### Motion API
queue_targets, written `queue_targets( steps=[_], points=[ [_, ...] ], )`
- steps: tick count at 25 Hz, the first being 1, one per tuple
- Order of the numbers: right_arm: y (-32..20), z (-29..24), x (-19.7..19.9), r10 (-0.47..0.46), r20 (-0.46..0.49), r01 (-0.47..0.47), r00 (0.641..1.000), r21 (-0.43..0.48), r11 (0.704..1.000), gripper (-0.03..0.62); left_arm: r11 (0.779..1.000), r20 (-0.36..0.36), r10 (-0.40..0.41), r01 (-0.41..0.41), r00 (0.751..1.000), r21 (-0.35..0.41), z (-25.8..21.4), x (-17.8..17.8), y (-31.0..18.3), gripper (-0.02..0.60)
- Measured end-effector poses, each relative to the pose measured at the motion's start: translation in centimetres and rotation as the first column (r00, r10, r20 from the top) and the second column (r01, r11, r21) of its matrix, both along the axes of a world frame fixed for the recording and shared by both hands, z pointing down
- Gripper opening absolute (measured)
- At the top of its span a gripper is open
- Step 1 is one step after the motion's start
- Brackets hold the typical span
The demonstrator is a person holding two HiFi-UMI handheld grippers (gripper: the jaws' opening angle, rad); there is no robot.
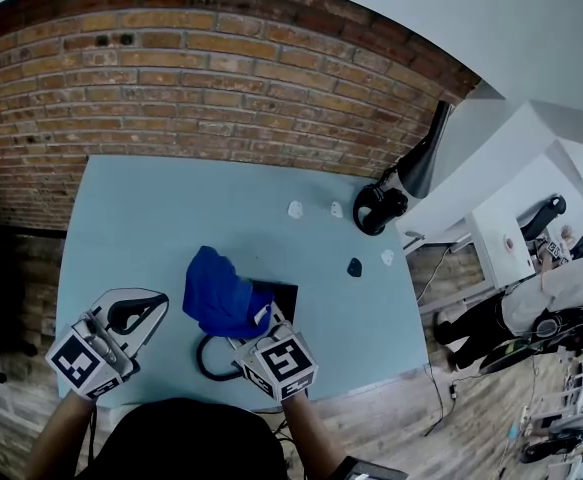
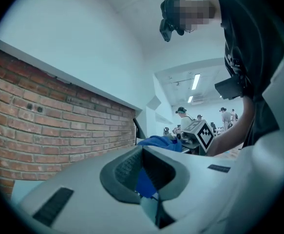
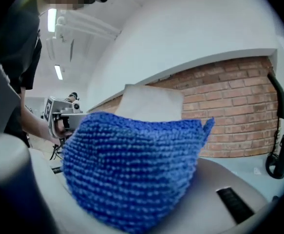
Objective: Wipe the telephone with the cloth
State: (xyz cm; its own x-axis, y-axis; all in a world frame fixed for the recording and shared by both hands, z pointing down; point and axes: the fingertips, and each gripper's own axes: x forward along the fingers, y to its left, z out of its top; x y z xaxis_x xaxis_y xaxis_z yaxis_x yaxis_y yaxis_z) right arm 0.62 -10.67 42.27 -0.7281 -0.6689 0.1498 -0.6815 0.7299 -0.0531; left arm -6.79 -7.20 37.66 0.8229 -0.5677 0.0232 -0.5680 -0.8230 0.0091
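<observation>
The blue knitted cloth (image 1: 221,293) lies bunched over the black telephone (image 1: 283,295) near the table's front edge. A black cord (image 1: 209,360) loops out from under the cloth. My right gripper (image 1: 261,318) is shut on the cloth (image 3: 132,169), which fills the right gripper view and hides the jaw tips. My left gripper (image 1: 136,313) hovers left of the cloth, apart from it. It is shut with nothing between its fingers, whose tips meet around a dark hollow (image 2: 144,172). The cloth (image 2: 159,143) shows beyond them.
The pale blue table (image 1: 151,218) stands against a brick wall (image 1: 201,78). A black stand (image 1: 399,186) sits at the back right corner. Near it lie small white bits (image 1: 295,209) and a small dark piece (image 1: 354,266). People (image 1: 551,303) stand at the far right.
</observation>
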Motion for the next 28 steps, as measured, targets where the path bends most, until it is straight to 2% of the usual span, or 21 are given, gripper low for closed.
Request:
queue_targets(
  steps=[5, 17, 28],
  points=[
    [0.9, -0.9, -0.8, -0.009, 0.004, 0.009, 1.000, 0.090, 0.996, 0.104, 1.000, 0.008, 0.013, -0.013, 1.000, 0.002, 0.6, -0.1, 0.3, 0.021],
    [2.5, 2.4, -1.9, -0.011, 0.009, 0.011, 1.000, 0.032, 0.999, 0.091, 0.994, 0.043, 0.004, 0.000, 0.999, -0.105, 4.9, -0.7, 1.2, 0.021],
    [2.8, 2.9, -2.8, -0.021, 0.004, 0.021, 1.000, 0.004, 1.000, 0.091, 0.992, 0.042, 0.006, -0.001, 0.999, -0.124, 5.6, -0.9, 1.2, 0.021]
  ],
)
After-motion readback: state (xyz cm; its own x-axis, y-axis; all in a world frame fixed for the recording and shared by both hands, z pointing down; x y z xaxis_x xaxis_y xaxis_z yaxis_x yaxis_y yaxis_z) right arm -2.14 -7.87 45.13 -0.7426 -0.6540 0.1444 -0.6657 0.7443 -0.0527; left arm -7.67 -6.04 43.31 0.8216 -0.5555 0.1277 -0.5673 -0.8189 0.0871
